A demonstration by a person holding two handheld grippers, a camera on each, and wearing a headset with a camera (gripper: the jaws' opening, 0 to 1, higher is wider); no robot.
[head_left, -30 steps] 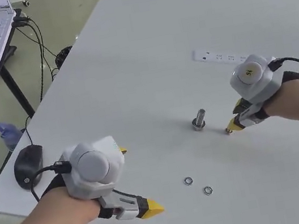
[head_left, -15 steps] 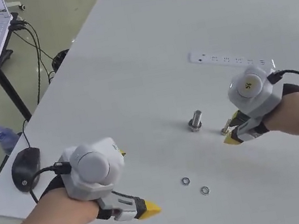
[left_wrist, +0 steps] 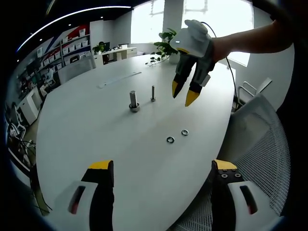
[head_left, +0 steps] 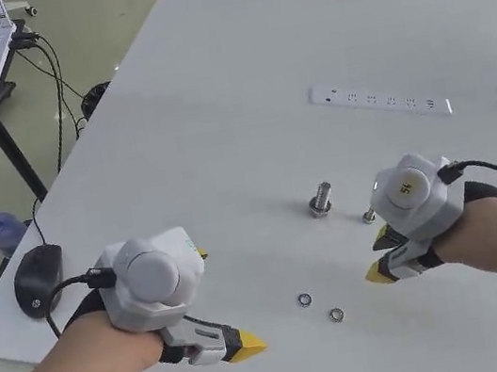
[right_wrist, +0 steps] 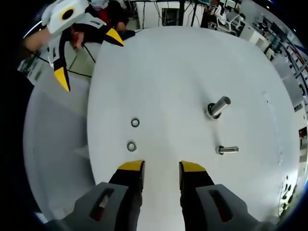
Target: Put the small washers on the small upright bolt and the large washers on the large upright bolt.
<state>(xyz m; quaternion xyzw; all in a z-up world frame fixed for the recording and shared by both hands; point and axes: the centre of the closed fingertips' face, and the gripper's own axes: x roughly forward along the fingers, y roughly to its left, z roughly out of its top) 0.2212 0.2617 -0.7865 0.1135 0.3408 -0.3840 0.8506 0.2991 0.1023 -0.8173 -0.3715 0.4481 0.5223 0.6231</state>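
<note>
Head view: white tabletop point(head_left: 244, 101) with both tongs held above it, empty.
The left tongs point(head_left: 225, 297) gaped wide at the near edge; the right tongs point(head_left: 378, 257) were slightly parted, gripping nothing. The large bolt point(head_left: 321, 200) stood upright mid-tabletop, the small bolt point(head_left: 369, 215) just beside it, and two washers point(head_left: 305, 300) lay flat nearer the person.

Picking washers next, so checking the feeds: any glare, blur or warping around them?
Head view: even light, washers sharp, faint shadows. Left gripper view: bright windows behind, washers small but crisp, table edge bowed. Right gripper view: washers clear, fisheye bends the table toward the edges.
</note>
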